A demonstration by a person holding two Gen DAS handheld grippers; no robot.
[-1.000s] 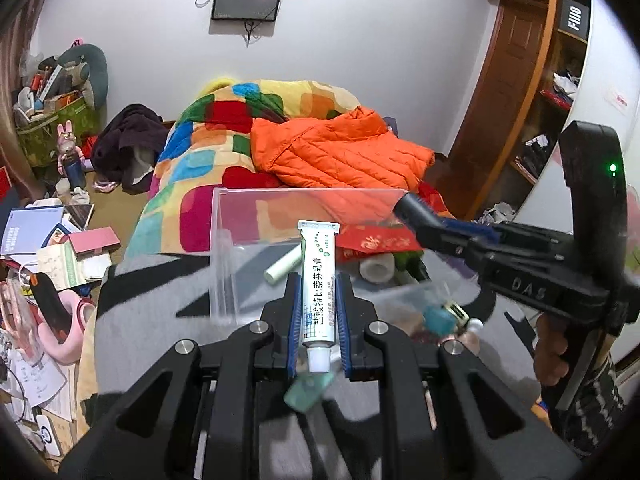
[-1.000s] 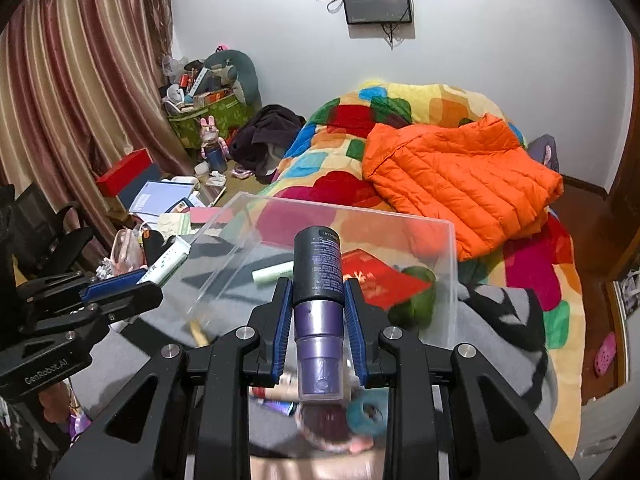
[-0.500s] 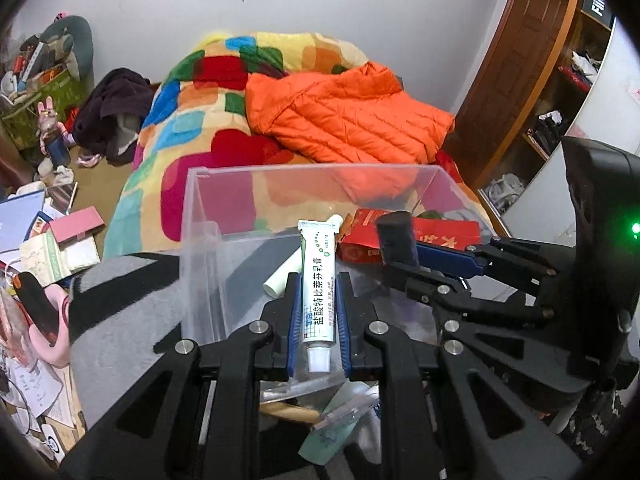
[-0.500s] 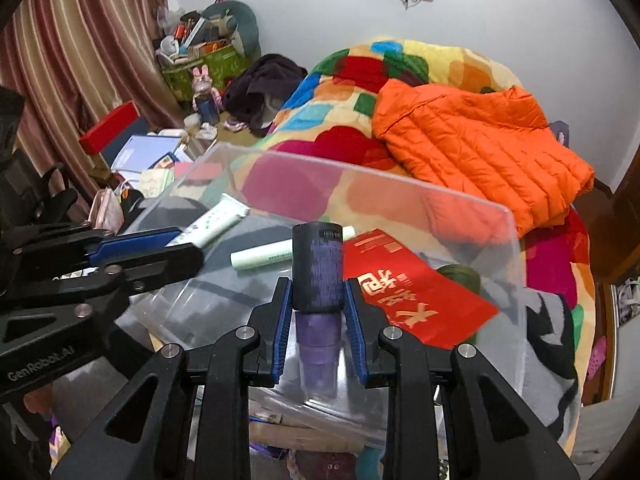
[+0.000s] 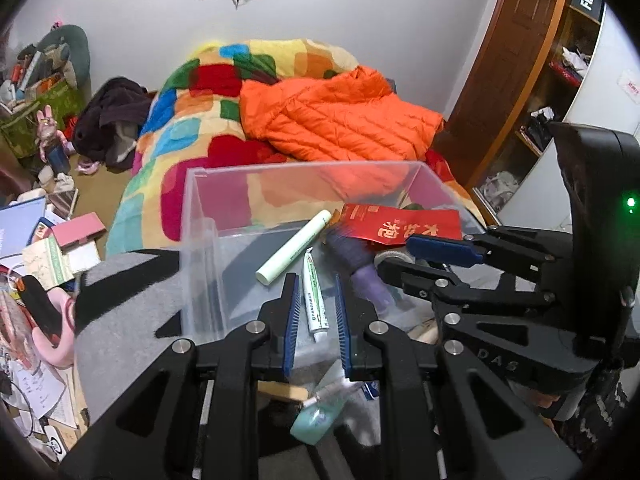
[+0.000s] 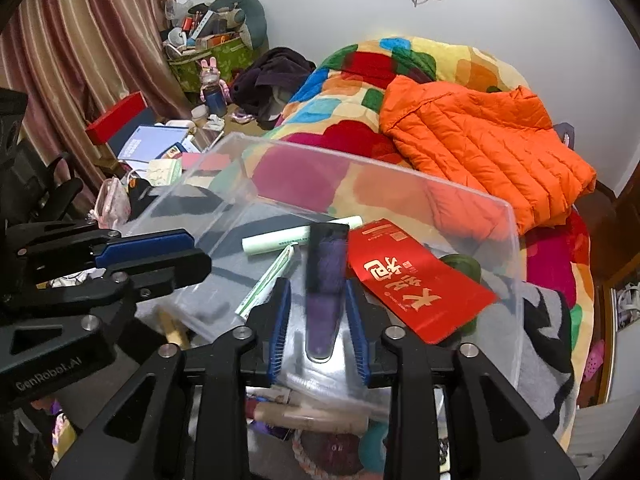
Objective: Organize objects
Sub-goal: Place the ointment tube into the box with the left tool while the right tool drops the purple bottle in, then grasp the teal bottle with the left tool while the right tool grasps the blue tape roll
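A clear plastic bin [image 5: 200, 216] [image 6: 512, 240] stands on a grey and black cloth. My left gripper [image 5: 316, 304] is open over the bin's near edge; the white ointment tube [image 5: 314, 296] [image 6: 266, 280] lies loose in the bin between its fingers. My right gripper [image 6: 320, 308] is open; the purple bottle with a dark cap [image 6: 324, 280] [image 5: 360, 264] is blurred between its fingers, free of the pads. A pale green tube [image 5: 296, 246] [image 6: 296, 236] and a red envelope [image 5: 400, 226] [image 6: 408, 280] lie in the bin.
Loose items lie in front of the bin: a teal tube [image 5: 320, 420], a wooden stick [image 6: 172, 328], a beige tube [image 6: 312, 416]. Behind are a bed with a patchwork quilt [image 5: 192, 120] and orange jacket [image 5: 340, 116]. Clutter covers the floor at left [image 5: 40, 240].
Both grippers have opened. The ointment tube has dropped from my left gripper into the bin, and the purple bottle has come free of my right gripper's pads over the bin.
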